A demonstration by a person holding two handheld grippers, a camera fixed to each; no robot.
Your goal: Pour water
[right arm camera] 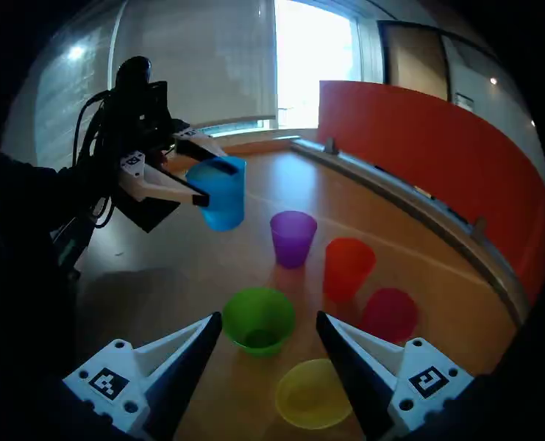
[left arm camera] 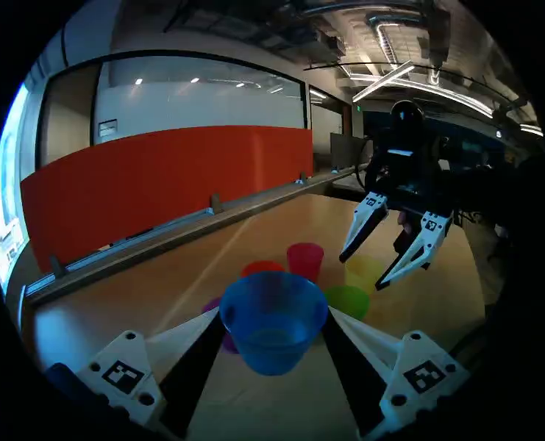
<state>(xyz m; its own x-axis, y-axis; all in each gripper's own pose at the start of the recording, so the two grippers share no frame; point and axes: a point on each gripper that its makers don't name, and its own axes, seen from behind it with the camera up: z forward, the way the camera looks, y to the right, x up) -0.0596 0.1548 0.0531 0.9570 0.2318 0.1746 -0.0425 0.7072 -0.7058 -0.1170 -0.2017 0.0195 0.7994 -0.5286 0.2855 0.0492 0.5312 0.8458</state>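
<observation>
Fingers of the left gripper are clamped on the blue cup — one finger on each side of its wall, just under the rim. In the right gripper view we see this cup held upright in the air, clear of the worktop. We note a paler band low inside the cup; whether it is water we cannot tell.

The right gripper has its fingers spread wide, grasping nothing. In its own view they frame the green cup, which rests on the worktop beyond the tips. From the left gripper view we see this gripper hanging in the air over the yellow cup, with its fingers apart and pointing downward.

Five cups stand mouth-up in a loose cluster on the wood. Green and yellow are nearest the right gripper, and the purple cup is farther off. The orange cup stands just to the right of the purple one, and the red cup is close beside the orange one. The blue cup hangs nearer the purple cup than the green — apart from both. A red screen runs along one edge of the worktop, behind a metal rail.
</observation>
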